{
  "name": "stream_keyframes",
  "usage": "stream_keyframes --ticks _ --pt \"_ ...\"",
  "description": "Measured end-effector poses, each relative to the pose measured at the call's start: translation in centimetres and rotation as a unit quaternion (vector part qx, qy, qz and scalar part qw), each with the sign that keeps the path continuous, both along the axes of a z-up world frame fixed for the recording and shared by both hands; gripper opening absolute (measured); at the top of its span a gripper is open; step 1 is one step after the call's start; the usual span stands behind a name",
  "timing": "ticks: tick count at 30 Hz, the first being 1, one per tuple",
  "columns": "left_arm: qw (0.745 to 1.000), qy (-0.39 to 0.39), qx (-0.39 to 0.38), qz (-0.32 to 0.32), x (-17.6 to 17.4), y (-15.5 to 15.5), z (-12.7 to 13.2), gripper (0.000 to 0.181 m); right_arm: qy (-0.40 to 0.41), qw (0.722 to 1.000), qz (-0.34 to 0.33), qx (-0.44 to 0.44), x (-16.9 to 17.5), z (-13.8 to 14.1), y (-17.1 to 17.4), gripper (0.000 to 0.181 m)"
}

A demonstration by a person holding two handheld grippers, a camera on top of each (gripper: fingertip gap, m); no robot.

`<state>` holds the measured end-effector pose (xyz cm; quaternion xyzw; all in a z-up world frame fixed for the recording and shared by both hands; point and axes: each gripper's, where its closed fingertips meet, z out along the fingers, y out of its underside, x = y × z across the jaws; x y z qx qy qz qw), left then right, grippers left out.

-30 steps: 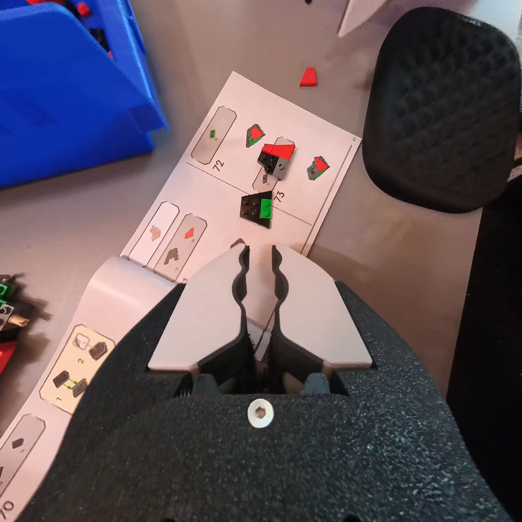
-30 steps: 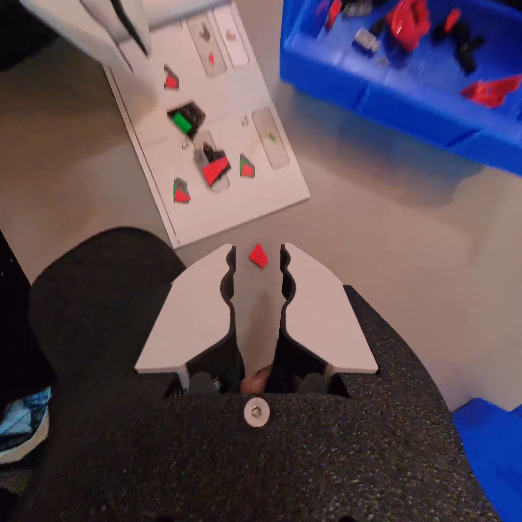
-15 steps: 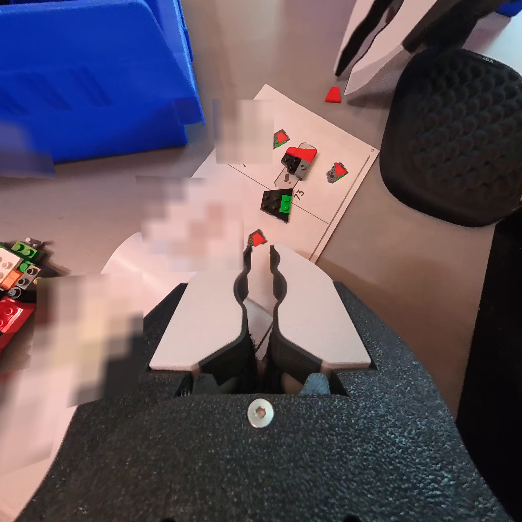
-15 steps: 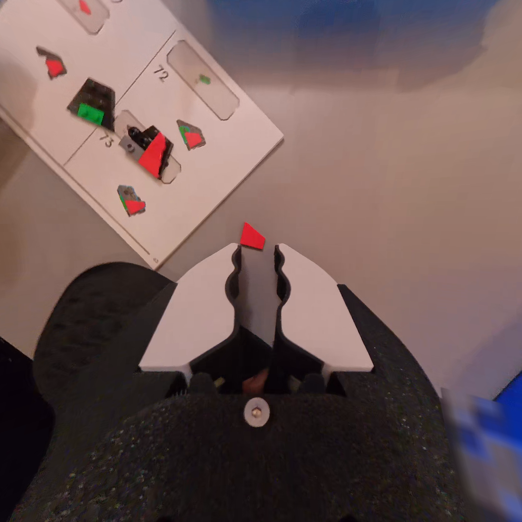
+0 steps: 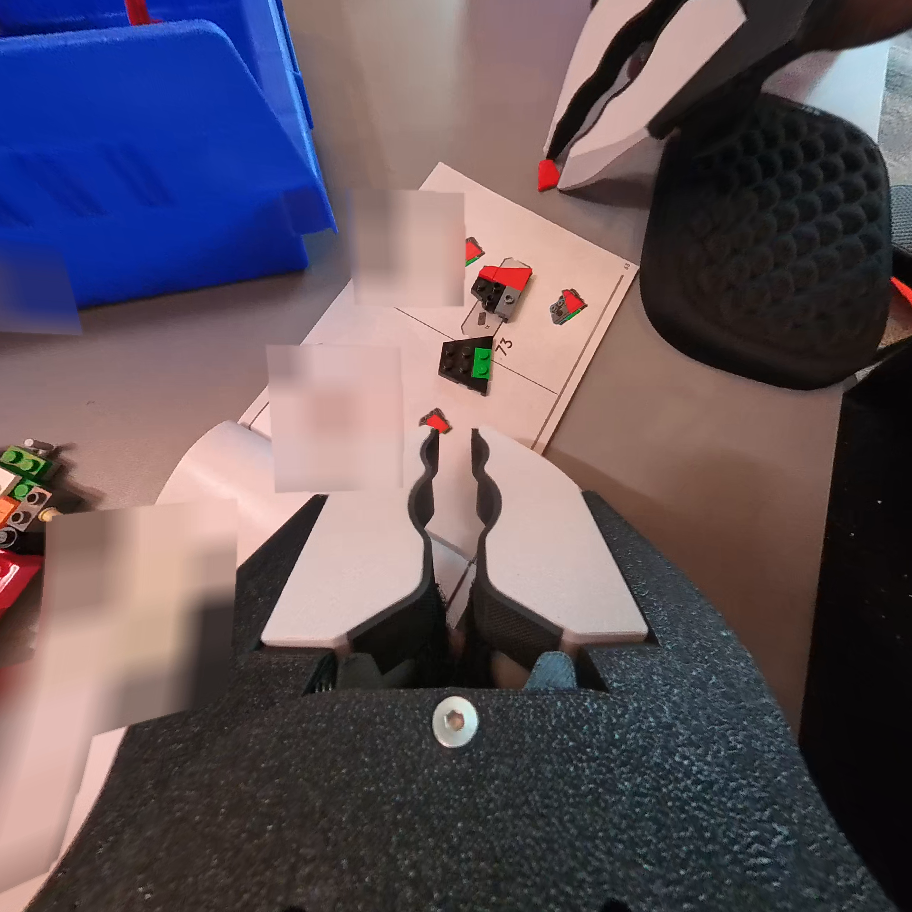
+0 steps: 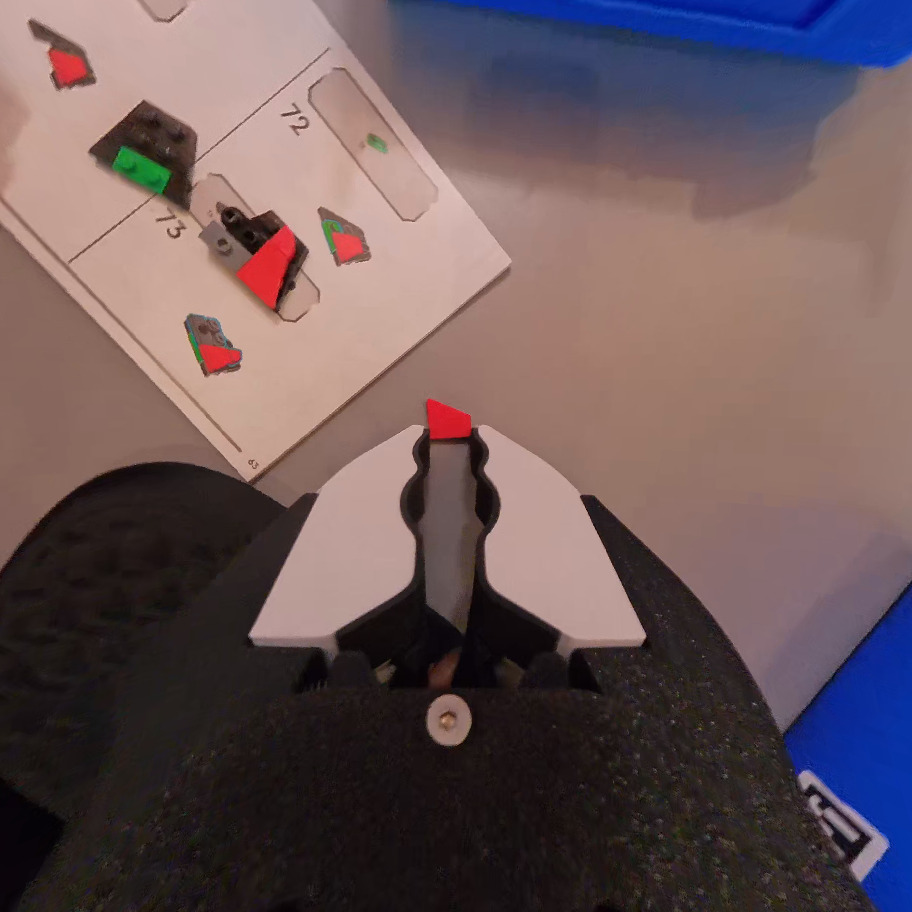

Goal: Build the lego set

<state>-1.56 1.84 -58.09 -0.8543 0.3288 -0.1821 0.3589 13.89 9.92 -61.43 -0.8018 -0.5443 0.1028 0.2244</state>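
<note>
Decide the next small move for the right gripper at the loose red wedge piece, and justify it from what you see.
Probably close the right gripper on the red wedge piece. The piece lies on the bare table between the open fingertips, off the instruction sheet, so a gentle pinch should secure it before lifting.

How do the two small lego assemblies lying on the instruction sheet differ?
The black-and-green assembly carries a studded green plate on a black wedge; the black-and-red assembly carries a smooth red wedge and a grey plate. The black-and-green assembly lies farther from the right claw. Both rest on the instruction sheet.
</note>
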Motion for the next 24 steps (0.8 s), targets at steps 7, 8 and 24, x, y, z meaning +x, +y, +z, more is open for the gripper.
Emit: stream_keyframes --ticks 7,8,24 --pt "1.0 -0.021 -0.002 -0.014 0.5 -0.2 0.1 0.012 0.061 0.969 0.239 0.001 -5.1 4.0 -2.4 0.016" --pt "1.0 -0.023 -0.002 -0.016 0.6 -0.2 0.1 0.012 0.069 0.957 0.281 -0.002 -6.3 4.4 -3.1 0.016" --pt "0.999 -0.024 -0.021 -0.034 1.9 -0.5 -0.7 0.011 -0.022 0.872 0.488 -0.029 -12.4 1.2 -6.1 0.016"
